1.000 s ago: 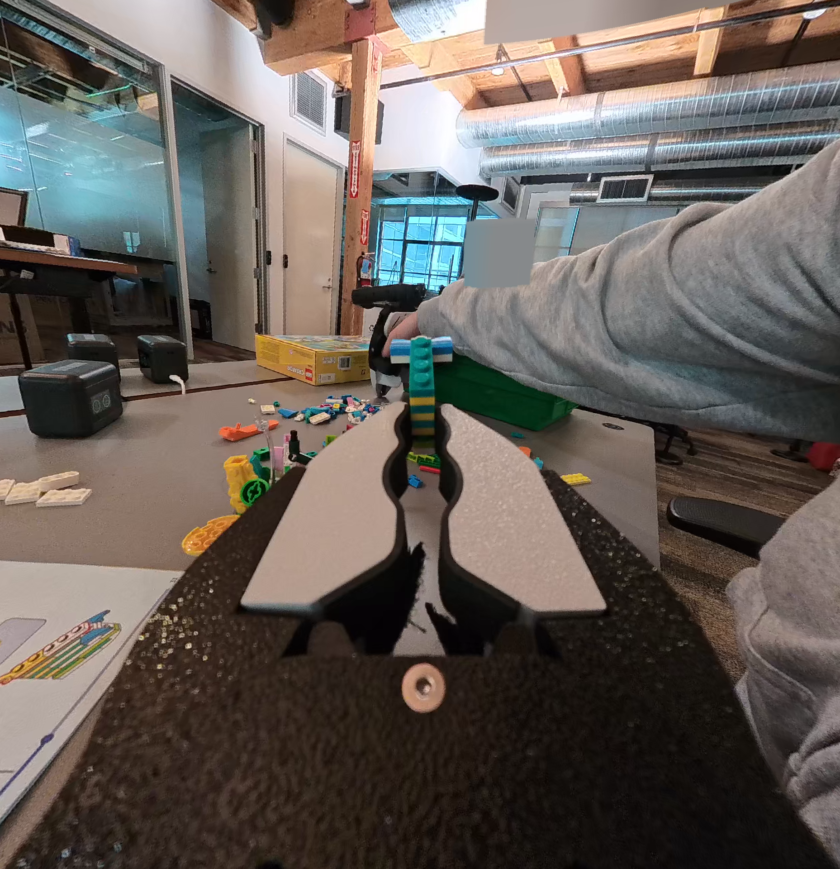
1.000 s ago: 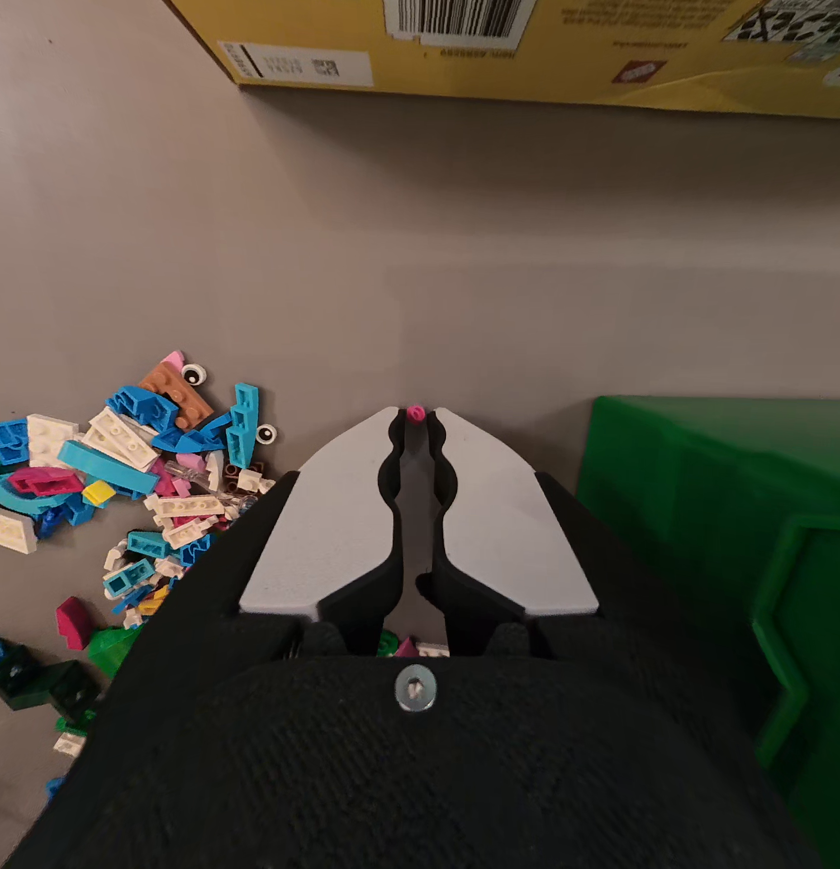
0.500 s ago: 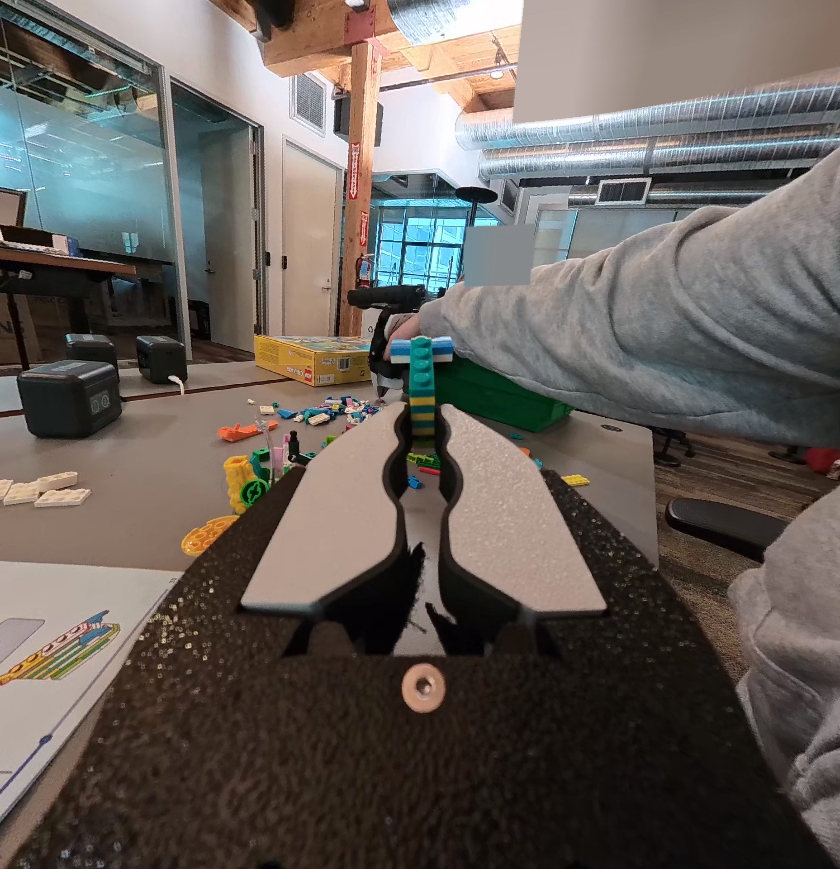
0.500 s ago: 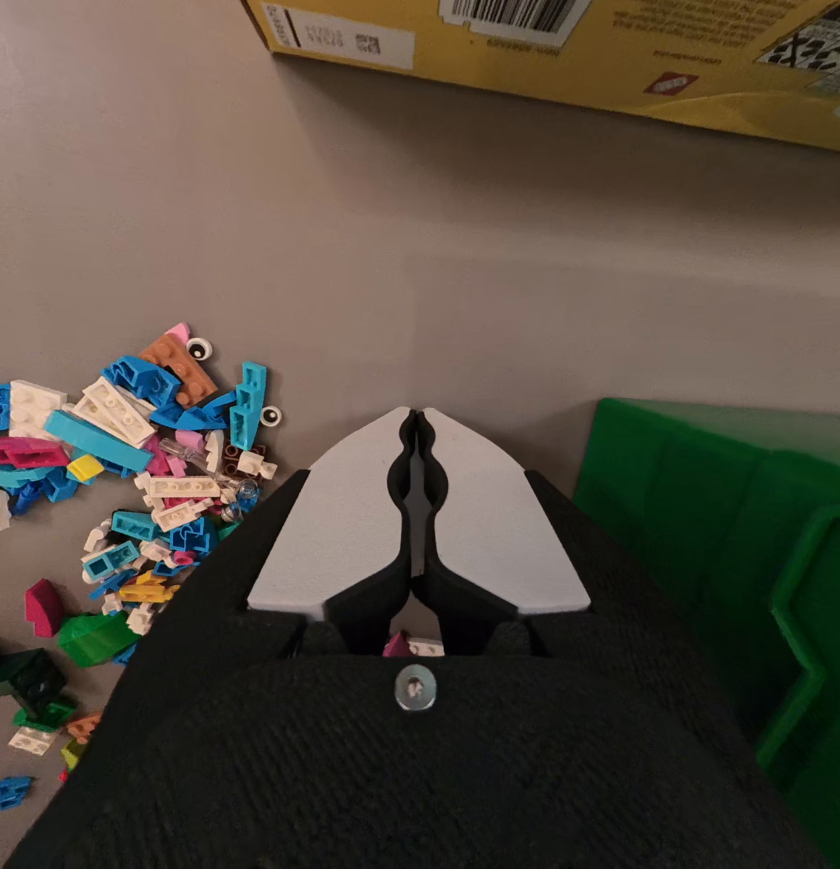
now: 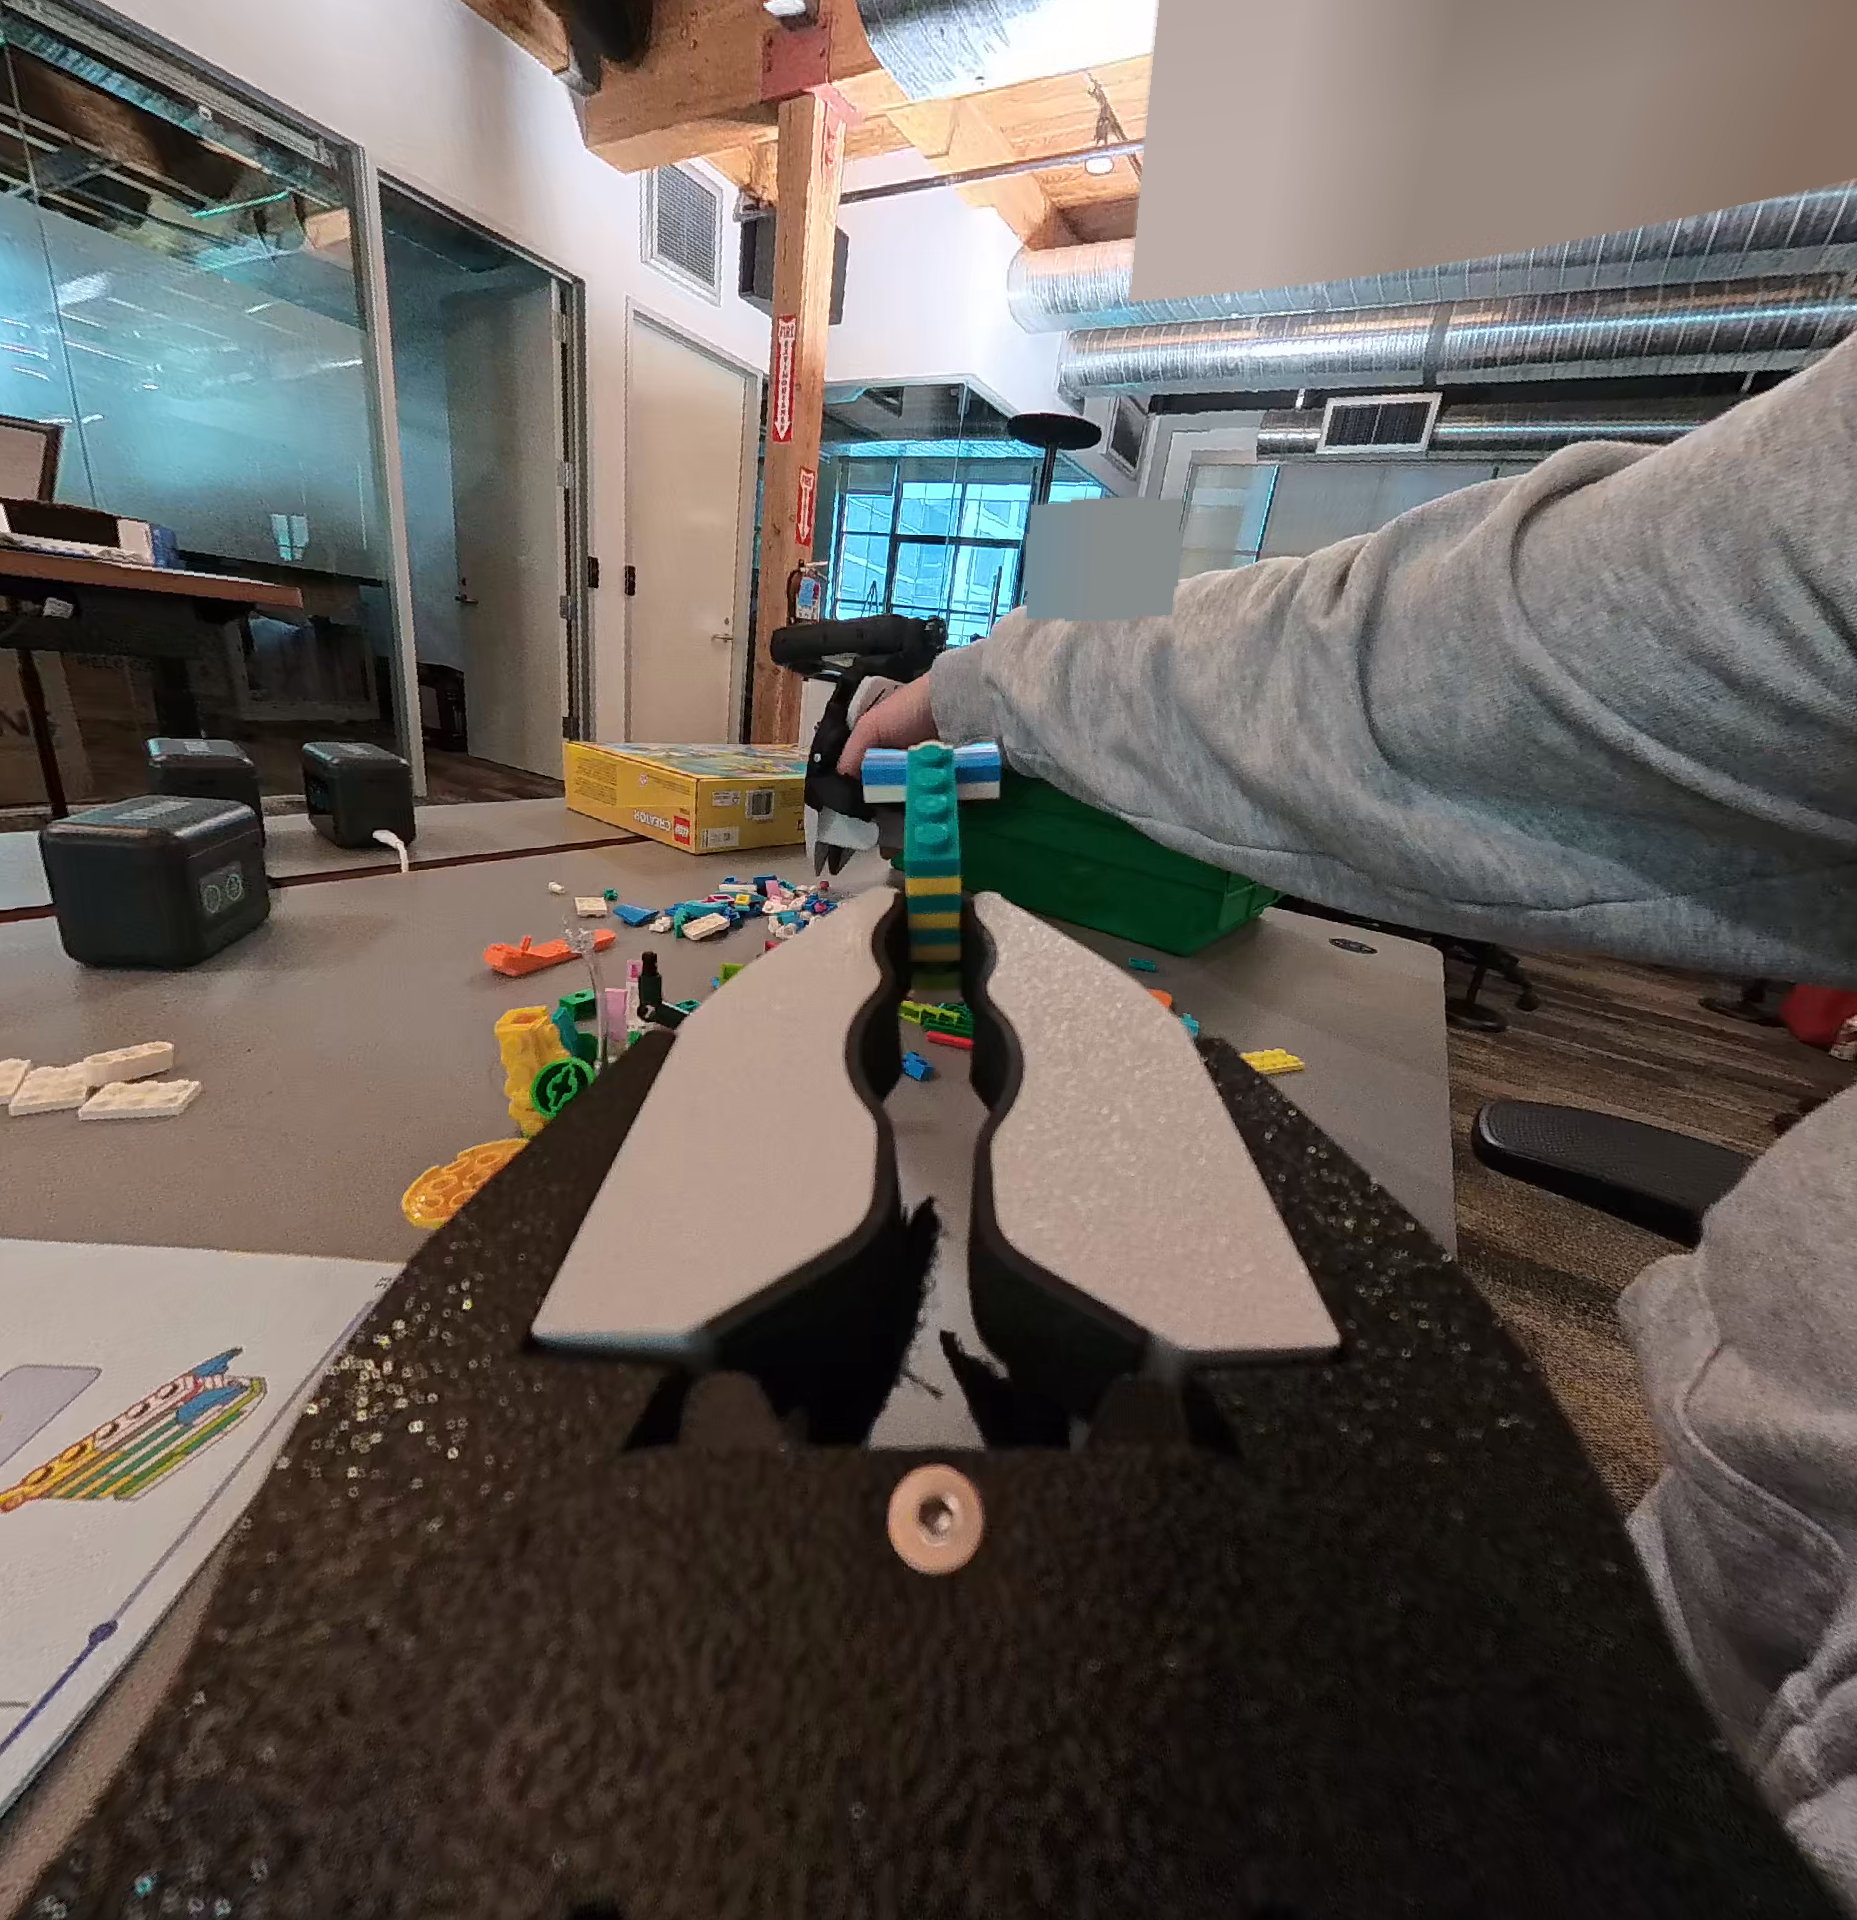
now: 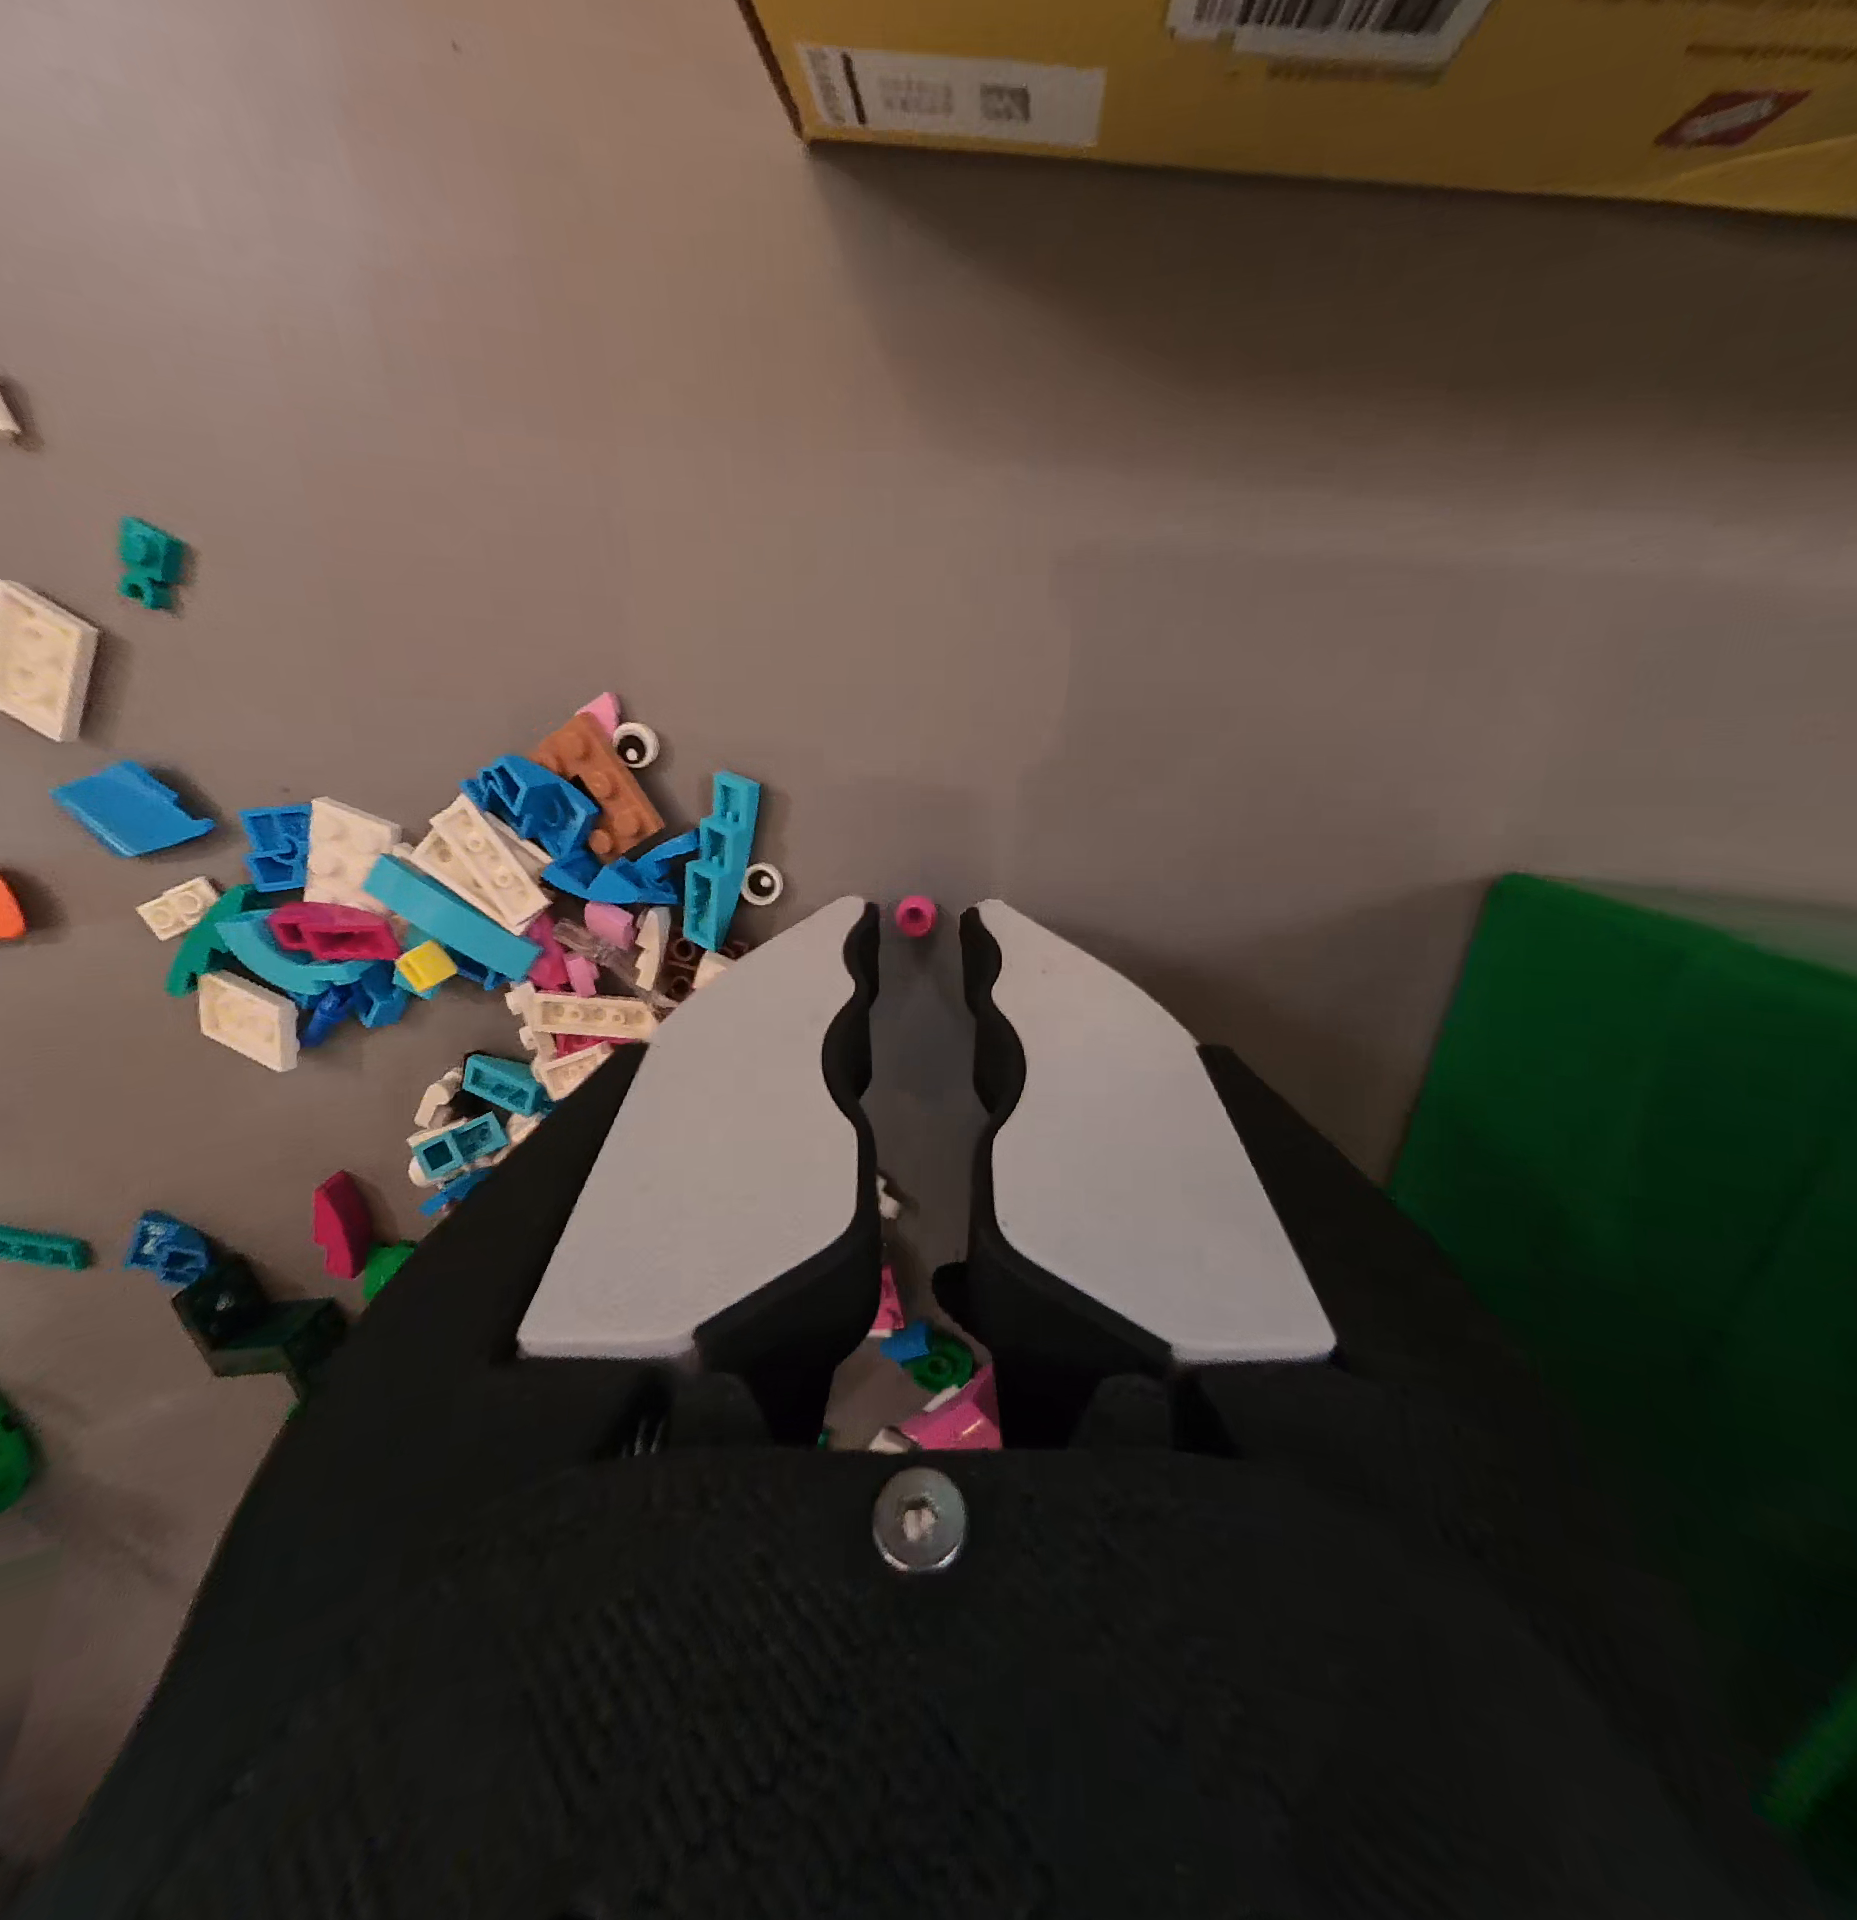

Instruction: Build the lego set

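Open office: white walls (image 5: 508,125), exposed wooden beams (image 5: 695,94) and post (image 5: 794,436), silver ducts (image 5: 1475,332) overhead, glass partition (image 5: 176,395) left, pale door (image 5: 685,540), bright windows (image 5: 934,540) far back, grey tables (image 5: 280,997), patterned carpet (image 5: 1589,1060), black chair armrest (image 5: 1599,1153)

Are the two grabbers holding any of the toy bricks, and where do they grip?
The left gripper pinches a teal-and-yellow striped brick stack by its lower end. The right gripper holds nothing; a tiny pink round stud sits loose between its open fingertips.
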{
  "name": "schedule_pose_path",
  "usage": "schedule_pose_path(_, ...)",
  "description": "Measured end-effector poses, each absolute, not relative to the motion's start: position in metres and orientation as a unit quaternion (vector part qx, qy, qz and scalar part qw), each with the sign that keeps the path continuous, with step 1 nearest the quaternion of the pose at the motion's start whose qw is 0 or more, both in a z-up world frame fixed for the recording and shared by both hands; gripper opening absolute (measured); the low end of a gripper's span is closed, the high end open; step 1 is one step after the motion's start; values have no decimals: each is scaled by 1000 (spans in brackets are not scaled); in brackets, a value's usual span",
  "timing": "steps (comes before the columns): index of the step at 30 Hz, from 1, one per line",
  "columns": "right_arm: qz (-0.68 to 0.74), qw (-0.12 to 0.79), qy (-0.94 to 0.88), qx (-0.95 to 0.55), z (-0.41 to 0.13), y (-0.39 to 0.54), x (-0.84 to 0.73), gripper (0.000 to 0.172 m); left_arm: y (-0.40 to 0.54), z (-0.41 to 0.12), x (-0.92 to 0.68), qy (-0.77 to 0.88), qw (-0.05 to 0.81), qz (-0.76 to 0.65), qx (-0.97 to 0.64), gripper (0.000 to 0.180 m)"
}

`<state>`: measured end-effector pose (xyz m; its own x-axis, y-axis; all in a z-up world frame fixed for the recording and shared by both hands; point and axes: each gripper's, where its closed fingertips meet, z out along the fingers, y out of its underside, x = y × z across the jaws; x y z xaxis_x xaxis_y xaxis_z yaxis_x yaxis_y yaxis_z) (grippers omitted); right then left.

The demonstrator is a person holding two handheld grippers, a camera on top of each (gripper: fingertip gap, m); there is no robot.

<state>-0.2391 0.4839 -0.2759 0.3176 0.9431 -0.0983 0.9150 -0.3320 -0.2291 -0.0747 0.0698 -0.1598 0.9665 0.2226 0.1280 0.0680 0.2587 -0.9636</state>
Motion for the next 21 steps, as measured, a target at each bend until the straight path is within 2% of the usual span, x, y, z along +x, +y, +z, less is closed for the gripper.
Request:
schedule_pose_path(15, 85, 74, -596, -795, -282, 483, -238, 5, 70, -160, -75, -121, 784, 48, -607, 8)
schedule_pose_path(18, 127, 81, -615, -774, -273, 467, -243, 5, 70, -160, -76, -121, 784, 49, -607, 8)
schedule_pose_path(21, 236, 86, -681, -688, -251, 409, -246, 5, 69, -159, -78, -127, 785, 58, -603, 8)
